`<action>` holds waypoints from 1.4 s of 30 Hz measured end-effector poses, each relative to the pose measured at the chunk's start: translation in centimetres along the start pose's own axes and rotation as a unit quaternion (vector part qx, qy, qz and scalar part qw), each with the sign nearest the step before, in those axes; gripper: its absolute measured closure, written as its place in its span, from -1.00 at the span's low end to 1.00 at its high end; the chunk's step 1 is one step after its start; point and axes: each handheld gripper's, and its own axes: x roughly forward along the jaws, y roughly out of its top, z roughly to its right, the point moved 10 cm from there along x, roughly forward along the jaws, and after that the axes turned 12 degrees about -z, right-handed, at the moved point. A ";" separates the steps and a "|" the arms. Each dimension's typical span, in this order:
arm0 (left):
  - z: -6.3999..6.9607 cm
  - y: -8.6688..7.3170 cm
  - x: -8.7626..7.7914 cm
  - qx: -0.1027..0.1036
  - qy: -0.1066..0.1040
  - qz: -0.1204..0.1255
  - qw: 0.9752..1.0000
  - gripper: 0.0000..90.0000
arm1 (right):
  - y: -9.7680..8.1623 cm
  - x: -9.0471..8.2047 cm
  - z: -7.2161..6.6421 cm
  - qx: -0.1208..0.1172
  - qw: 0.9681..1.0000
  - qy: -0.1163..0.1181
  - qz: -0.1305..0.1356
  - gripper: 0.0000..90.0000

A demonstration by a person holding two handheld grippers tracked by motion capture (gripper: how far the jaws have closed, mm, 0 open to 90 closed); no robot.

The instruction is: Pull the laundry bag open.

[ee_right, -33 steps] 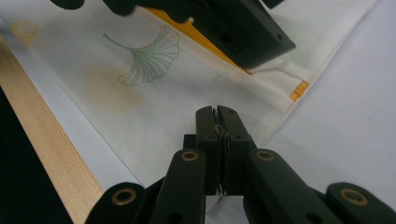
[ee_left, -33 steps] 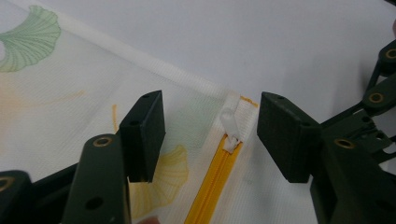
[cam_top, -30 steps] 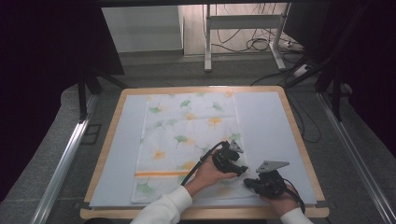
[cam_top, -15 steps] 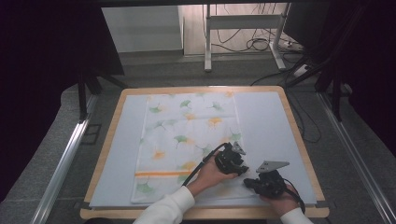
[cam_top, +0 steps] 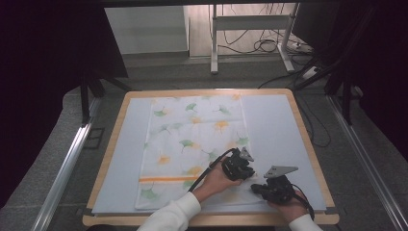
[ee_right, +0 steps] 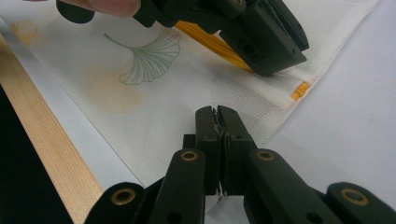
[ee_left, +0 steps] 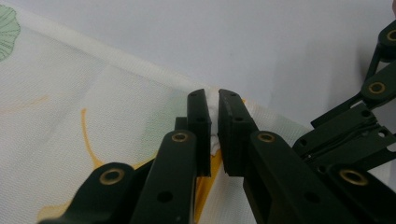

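A white cloth [cam_top: 192, 139] printed with green and orange ginkgo leaves lies flat on the pale blue mat [cam_top: 274, 125]. My left gripper [cam_top: 250, 174] rests at the cloth's right edge, by the orange stripe [cam_top: 163, 179]. Its jaws have just been closing. In the left gripper view my left gripper [ee_left: 215, 100] pinches a small fold of cloth [ee_left: 93, 107]. My right gripper [cam_top: 255, 188] sits at the cloth's near right corner. In the right gripper view my right gripper [ee_right: 216, 112] is shut with the thin cloth [ee_right: 154, 93] edge between its pads, and the left gripper [ee_right: 275, 60] lies just beyond.
The mat sits on a table with a wooden rim [cam_top: 207, 219]. Metal rails [cam_top: 67, 163] run along both sides of the table. A desk frame and loose cables [cam_top: 269, 45] stand on the floor beyond the far edge.
Both hands stay where they were at the cloth's near right corner. The cloth lies as before.
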 end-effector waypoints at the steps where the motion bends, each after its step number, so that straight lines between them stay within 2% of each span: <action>1: 0.0 0.0 0.0 0.000 0.000 0.000 1.000 0.88 | 0.0 0.0 0.0 0.000 1.000 0.000 0.000 0.94; 5: 0.0 0.1 0.1 0.000 0.003 0.003 1.000 0.89 | 0.1 0.0 0.0 -0.001 1.000 0.001 0.001 0.94; 7: 0.0 0.1 0.0 0.003 0.010 0.004 1.000 1.00 | 0.0 0.0 0.0 -0.001 1.000 0.000 0.001 0.94; 14: 0.0 0.1 0.1 -0.002 0.012 0.005 1.000 1.00 | 0.1 0.0 0.0 -0.003 1.000 0.000 0.001 0.94; 23: 0.0 0.4 0.3 0.006 0.014 -0.024 1.000 0.94 | 0.1 0.1 0.0 -0.002 1.000 -0.002 0.001 0.94; 26: 0.0 0.4 0.4 0.004 0.016 -0.026 1.000 0.94 | 0.1 0.1 0.0 -0.002 1.000 -0.002 0.001 0.94; 28: 0.0 0.4 0.3 0.010 0.020 -0.028 0.999 0.96 | 0.1 0.1 0.0 -0.002 1.000 -0.003 0.000 0.94; 31: 0.1 0.4 0.4 0.012 0.024 -0.021 0.999 1.00 | 0.0 0.0 0.0 -0.003 1.000 -0.003 -0.001 0.94; 33: 0.1 0.4 0.3 0.013 0.023 -0.019 0.999 1.00 | 0.1 0.0 0.2 -0.002 1.000 -0.012 0.001 0.94; 37: 0.0 0.3 0.3 0.009 0.018 -0.013 1.000 1.00 | 0.8 -0.4 1.0 0.009 0.999 -0.028 0.018 0.97; 39: 0.0 0.3 0.4 0.012 0.021 -0.010 1.000 1.00 | 0.9 -0.1 1.5 0.021 0.999 -0.033 0.013 0.98; 40: 0.0 0.3 0.3 0.015 0.024 -0.011 1.000 1.00 | 0.9 0.1 1.8 0.027 0.999 -0.034 0.007 0.98; 42: 0.1 0.2 0.3 0.020 0.030 -0.010 0.999 1.00 | 1.1 0.3 2.0 0.041 0.999 -0.021 0.014 0.98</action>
